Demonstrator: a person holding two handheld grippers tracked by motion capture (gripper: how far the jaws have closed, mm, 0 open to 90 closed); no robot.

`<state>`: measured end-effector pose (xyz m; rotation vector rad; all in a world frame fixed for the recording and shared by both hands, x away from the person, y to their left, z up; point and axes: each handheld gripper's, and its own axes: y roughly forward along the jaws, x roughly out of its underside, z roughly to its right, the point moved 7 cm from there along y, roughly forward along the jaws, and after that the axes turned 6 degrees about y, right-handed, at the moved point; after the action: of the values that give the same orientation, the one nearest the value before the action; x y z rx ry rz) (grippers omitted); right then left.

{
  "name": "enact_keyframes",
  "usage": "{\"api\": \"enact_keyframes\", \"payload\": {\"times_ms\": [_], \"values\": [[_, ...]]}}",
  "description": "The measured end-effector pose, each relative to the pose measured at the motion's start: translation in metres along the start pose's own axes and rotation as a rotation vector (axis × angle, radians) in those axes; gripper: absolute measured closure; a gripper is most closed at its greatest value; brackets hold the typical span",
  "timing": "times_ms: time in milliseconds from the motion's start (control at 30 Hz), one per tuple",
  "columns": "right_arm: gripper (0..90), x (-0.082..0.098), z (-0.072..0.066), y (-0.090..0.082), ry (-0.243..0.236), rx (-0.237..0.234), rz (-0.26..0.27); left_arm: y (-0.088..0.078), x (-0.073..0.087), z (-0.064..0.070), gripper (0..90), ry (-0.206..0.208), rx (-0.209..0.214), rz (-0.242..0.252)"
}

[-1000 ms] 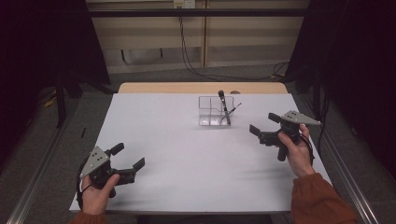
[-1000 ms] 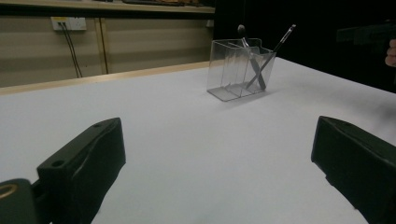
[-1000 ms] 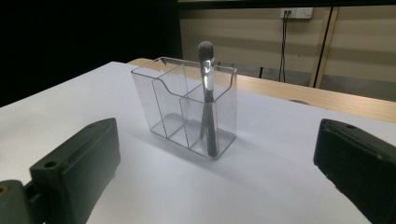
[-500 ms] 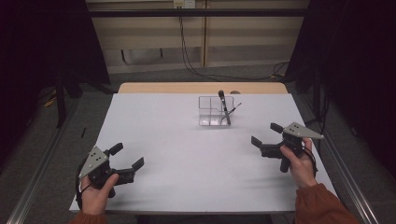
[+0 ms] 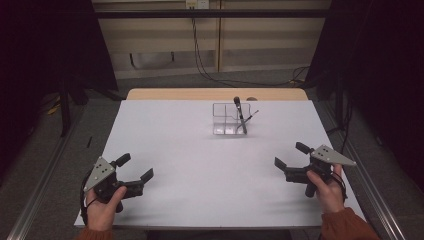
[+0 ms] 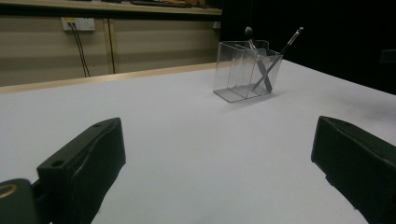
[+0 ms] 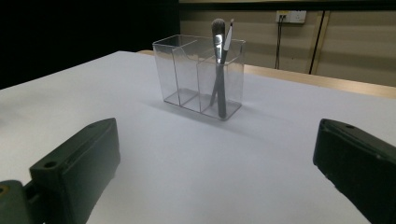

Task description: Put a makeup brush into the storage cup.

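Note:
A clear plastic organizer (image 5: pixel 223 120) with three compartments stands at the far middle of the white table (image 5: pixel 200 165). Two makeup brushes (image 5: pixel 240 114) lean crossed in its right-hand compartment. My left gripper (image 5: pixel 135 168) rests near the front left corner, open, nothing between its jaws. My right gripper (image 5: pixel 291 155) is held near the front right, also open and holding nothing. The left gripper view looks past my left gripper (image 6: pixel 219 140) to the organizer (image 6: pixel 238 70) far ahead on the right. Beyond my right gripper (image 7: pixel 217 149), the right gripper view has the organizer (image 7: pixel 187 74) and brushes (image 7: pixel 218 70) straight ahead.
A strip of wooden table edge (image 5: pixel 215 94) runs behind the white sheet. Past it are a beige wall with a socket (image 5: pixel 196 4) and hanging cables (image 5: pixel 200 55). Dark curtains flank both sides.
My right gripper has drawn back from the organizer toward the front right of the table, staying open. The left gripper has not moved.

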<state>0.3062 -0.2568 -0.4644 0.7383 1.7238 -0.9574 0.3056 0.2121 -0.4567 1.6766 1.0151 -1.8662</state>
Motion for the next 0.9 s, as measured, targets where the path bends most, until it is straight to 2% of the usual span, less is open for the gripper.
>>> {"api": "enact_keyframes", "payload": {"times_ms": [267, 333, 500, 600, 700, 800, 900], "values": [[0.0, 0.006, 0.002, -0.015, 0.008, 0.014, 0.008, -0.003, 0.001, 0.003, 3.0, -0.010, -0.009, -0.007], [0.0, 0.009, 0.001, -0.018, 0.008, 0.016, 0.006, -0.003, 0.001, 0.006, 3.0, 0.002, 0.001, -0.011], [0.0, 0.016, -0.002, -0.025, -0.009, 0.020, -0.005, -0.008, 0.002, 0.009, 3.0, 0.004, -0.001, -0.016], [0.0, 0.018, 0.000, -0.027, -0.009, 0.020, -0.006, -0.011, 0.004, 0.008, 3.0, 0.005, -0.005, -0.022], [0.0, 0.020, 0.000, -0.027, -0.005, 0.020, -0.009, -0.010, 0.007, 0.009, 3.0, -0.016, 0.005, -0.030], [0.0, 0.020, 0.001, -0.026, 0.002, 0.020, -0.007, -0.010, 0.005, 0.010, 3.0, 0.008, 0.004, -0.026], [0.0, 0.020, 0.001, -0.026, 0.001, 0.017, -0.006, -0.011, 0.004, 0.009, 3.0, 0.008, 0.001, -0.025]]}}
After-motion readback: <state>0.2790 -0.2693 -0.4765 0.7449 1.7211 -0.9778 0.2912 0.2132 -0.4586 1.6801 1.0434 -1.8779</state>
